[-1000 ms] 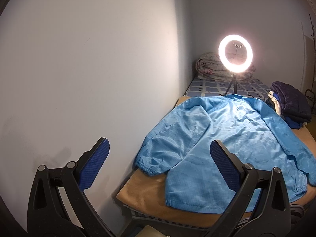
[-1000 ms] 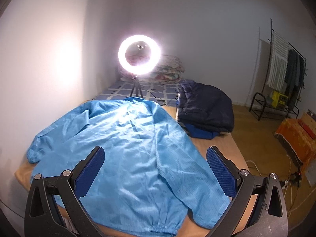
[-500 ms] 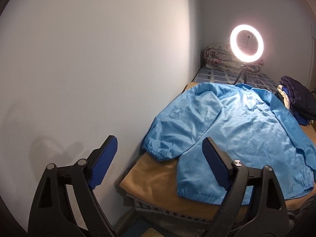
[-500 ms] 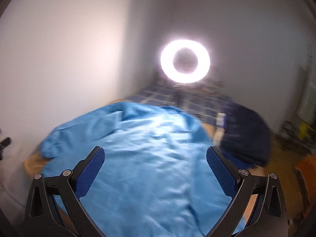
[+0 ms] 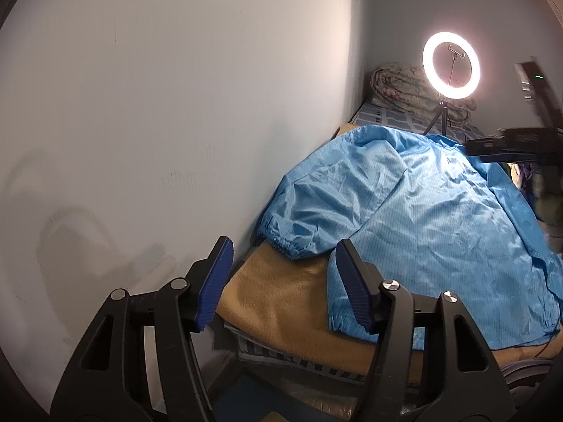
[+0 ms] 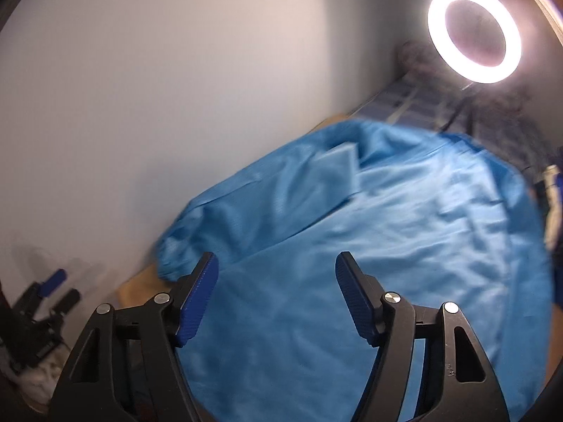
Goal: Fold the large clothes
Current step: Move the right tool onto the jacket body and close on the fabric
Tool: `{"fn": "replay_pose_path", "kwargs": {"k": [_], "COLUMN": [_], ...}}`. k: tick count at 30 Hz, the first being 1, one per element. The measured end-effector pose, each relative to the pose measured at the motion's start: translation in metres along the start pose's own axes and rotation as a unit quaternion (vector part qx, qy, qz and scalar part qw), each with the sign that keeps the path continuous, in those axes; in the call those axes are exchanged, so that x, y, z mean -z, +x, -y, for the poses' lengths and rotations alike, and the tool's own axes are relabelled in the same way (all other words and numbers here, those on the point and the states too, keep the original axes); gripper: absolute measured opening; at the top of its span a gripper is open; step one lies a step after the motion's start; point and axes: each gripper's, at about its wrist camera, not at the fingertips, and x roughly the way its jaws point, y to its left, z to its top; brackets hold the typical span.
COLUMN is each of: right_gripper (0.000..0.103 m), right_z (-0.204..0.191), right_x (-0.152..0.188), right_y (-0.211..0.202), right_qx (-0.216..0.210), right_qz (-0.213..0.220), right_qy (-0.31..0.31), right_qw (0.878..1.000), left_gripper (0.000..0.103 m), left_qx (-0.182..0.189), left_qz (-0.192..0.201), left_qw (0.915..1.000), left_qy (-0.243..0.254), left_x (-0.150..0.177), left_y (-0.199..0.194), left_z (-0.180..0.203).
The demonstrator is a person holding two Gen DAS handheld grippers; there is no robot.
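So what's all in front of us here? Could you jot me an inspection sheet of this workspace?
Surface: bed with a tan blanket set against the wall.
Job's things: blue jacket spread flat, not yet folded; its near sleeve lies angled across the blanket.
Clutter: rolled quilt at the far end; dark clothes at the right edge, mostly hidden.
Grippers: left gripper closing on nothing, above the blanket's corner; right gripper closing on nothing, over the jacket.
Cables: nothing seen clearly.
Surroundings: lit ring light on a small tripod; plain wall.
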Motion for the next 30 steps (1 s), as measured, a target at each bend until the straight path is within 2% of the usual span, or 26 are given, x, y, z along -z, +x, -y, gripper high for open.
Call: {"fn": "replay_pose_path", "kwargs": {"k": [5,9,14,18,22,30], "right_gripper": [0.069,0.06,0.056,0.056,0.056,0.054], "right_z": [-0.003,-0.004,-0.011,-0.007,0.002,0.008], "right_x": [-0.006,-0.003,0.001,0.009,0.021,0.017], "right_y": [0.059,0.109,0.16,0.186,0.2,0.208], "right_qx": [-0.064,-0.116,-0.145,-0.141,-0.099,-0.118], "right_qz": [-0.049,-0.086,-0.12,-0.136,-0.165,-0.16], "right_qy": [0.063,0.12,0.163,0.181,0.18,0.201], "right_qw": [0.995,0.982,0.969,0.964,0.965,0.959], "left_gripper": [0.063,0.063,0.063,0.063,0.063,0.063], "left_qx": [0.004,0.006,0.005,0.003,0.004,0.008], "left_qz": [-0.011,-0.02,-0.026,-0.031,-0.037,-0.046], "left_qw": [0.9999,0.9997,0.9995,0.9994,0.9991,0.9987], "left_qy": [-0.006,-0.01,-0.016,-0.017,-0.019,-0.021], "left_x": [0.008,0.011,0.014,0.017,0.019,0.021], "left_y": [0.007,0.014,0.022,0.027,0.035,0.044], "left_z": [-0.005,-0.01,-0.016,-0.019,-0.02,-0.02]}}
